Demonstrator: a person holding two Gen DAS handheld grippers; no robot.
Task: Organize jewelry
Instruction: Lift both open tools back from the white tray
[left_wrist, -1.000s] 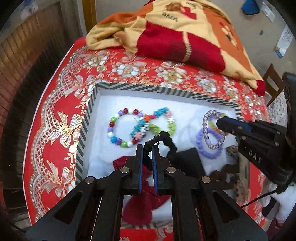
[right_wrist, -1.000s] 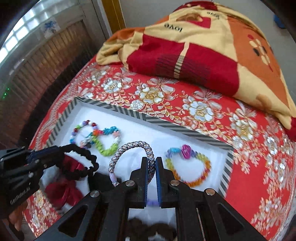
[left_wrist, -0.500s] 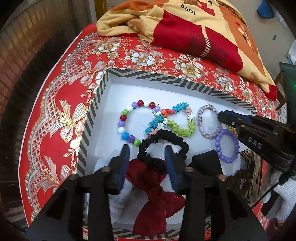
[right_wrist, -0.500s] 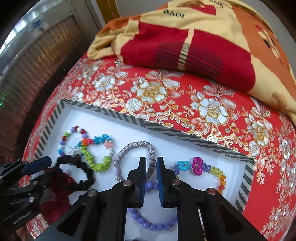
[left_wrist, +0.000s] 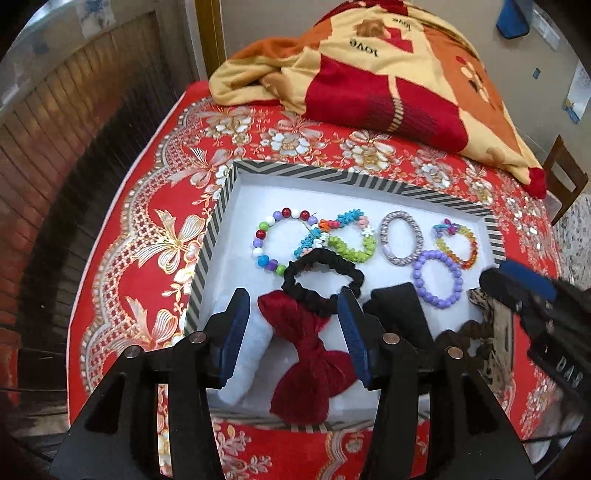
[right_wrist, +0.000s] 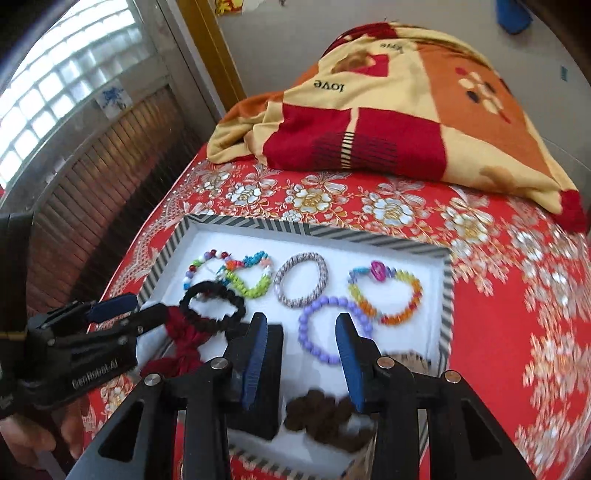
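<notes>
A white tray with a striped rim holds the jewelry. A black scrunchie lies on a red bow. Behind it lie a multicolour bead bracelet, a green and blue bracelet, a grey braided bracelet, a purple bead bracelet and a rainbow bracelet. My left gripper is open and empty above the bow. My right gripper is open and empty over the purple bracelet.
A black pad, a brown scrunchie and a white plush piece lie in the tray's near part. A folded blanket lies at the back of the red floral cloth. A wooden louvred wall stands at the left.
Both grippers have opened and drawn back. The left let go of the black scrunchie onto the red bow. The right let go of the grey braided bracelet, which now lies flat in the tray.
</notes>
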